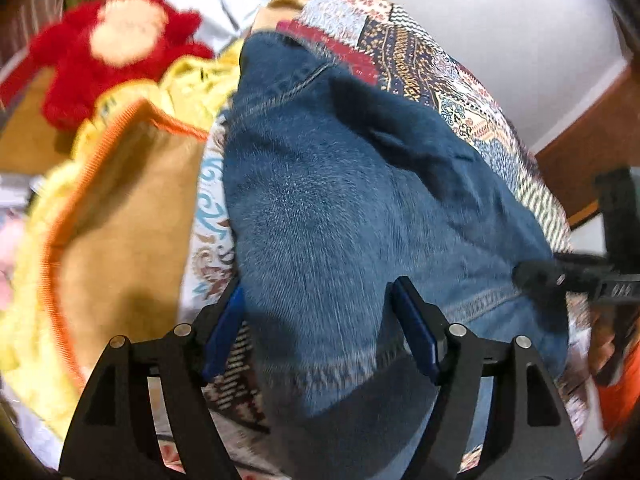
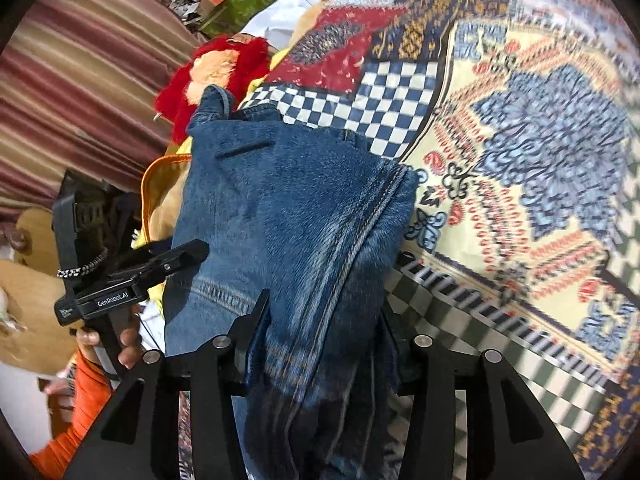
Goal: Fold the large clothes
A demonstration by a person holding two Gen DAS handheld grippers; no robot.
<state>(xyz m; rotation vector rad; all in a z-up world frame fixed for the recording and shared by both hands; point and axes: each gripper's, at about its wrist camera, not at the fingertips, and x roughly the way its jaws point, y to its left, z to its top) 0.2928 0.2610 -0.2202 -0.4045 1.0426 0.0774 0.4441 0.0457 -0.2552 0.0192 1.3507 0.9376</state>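
Blue jeans (image 1: 340, 208) spread on patterned bedspread (image 2: 520, 160), denim bunched between both sets of jaws. Left gripper (image 1: 320, 328) released, jaws standing apart over the hem. Right gripper (image 2: 320, 344) around the folded leg; grip impossible to tell. Red plush toy (image 1: 116, 44) beyond.

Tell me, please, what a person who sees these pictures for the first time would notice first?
First, the blue denim jeans in the middle of both views, folded thick, lying on a patchwork-patterned bedspread. The right gripper has a bunched fold of the denim between its fingers; the left gripper stands open over the jeans. Beyond the jeans, at the upper left, lies a bright red plush toy.
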